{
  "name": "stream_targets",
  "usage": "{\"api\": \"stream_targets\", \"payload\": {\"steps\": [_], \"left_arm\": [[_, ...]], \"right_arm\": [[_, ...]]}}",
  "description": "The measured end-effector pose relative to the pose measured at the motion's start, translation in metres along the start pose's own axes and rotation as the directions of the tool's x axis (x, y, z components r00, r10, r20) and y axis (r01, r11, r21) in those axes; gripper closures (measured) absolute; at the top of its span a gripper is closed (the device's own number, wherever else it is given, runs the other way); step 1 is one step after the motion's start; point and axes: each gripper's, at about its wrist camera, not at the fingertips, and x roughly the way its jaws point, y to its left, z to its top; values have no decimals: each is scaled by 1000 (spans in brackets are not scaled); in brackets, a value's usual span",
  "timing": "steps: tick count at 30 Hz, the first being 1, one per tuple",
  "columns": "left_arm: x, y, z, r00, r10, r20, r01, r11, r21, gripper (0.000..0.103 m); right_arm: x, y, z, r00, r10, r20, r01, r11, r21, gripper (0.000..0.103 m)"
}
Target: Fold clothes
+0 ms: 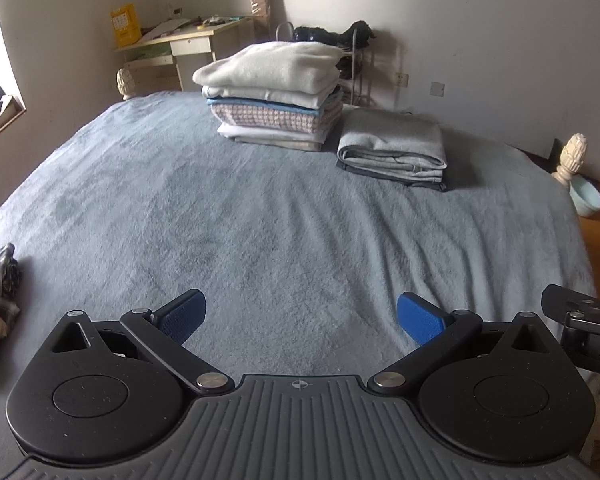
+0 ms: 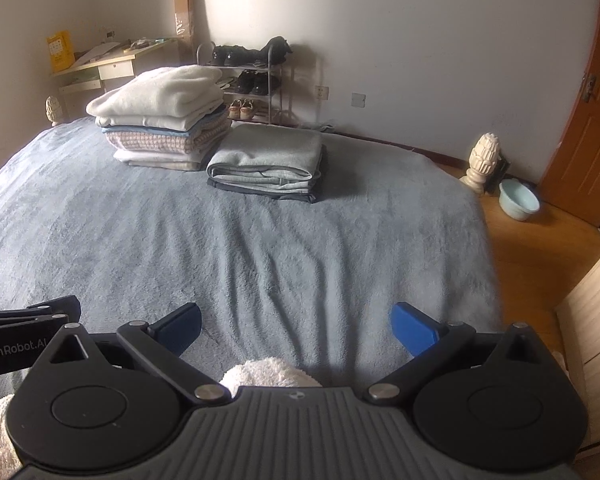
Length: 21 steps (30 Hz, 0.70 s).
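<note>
Both tools (image 1: pixel 302 320) (image 2: pixel 296 330) gape over bare bedspread (image 1: pixel 260 220) (stacks far).

Left hand-held gripper (image 1: pixel 301 317), right hand-held gripper (image 2: pixel 296 328): black linkages, silver screws, blue pads, ribbed grey body, "GenRobot.AI" lettering.

Wide bed (image 1: pixel 228 216) under a rumpled blue-grey fleece cover. Toward the far end, a tall stack of folded clothes (image 1: pixel 272 92), cream on top. Just right of that stack, a low grey folded pile (image 1: pixel 394 148). Near the stack's opposite, near-left edge, crumpled dark garments (image 1: pixel 4 280).
</note>
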Motion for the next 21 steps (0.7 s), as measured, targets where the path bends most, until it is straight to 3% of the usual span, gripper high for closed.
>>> {"api": "stream_targets", "payload": {"steps": [21], "left_arm": [[-1, -3, 2, 999, -33, 4, 34, 999, -15, 0]], "right_arm": [[7, 0, 0, 1000, -20, -20, 20, 1000, -10, 0]]}}
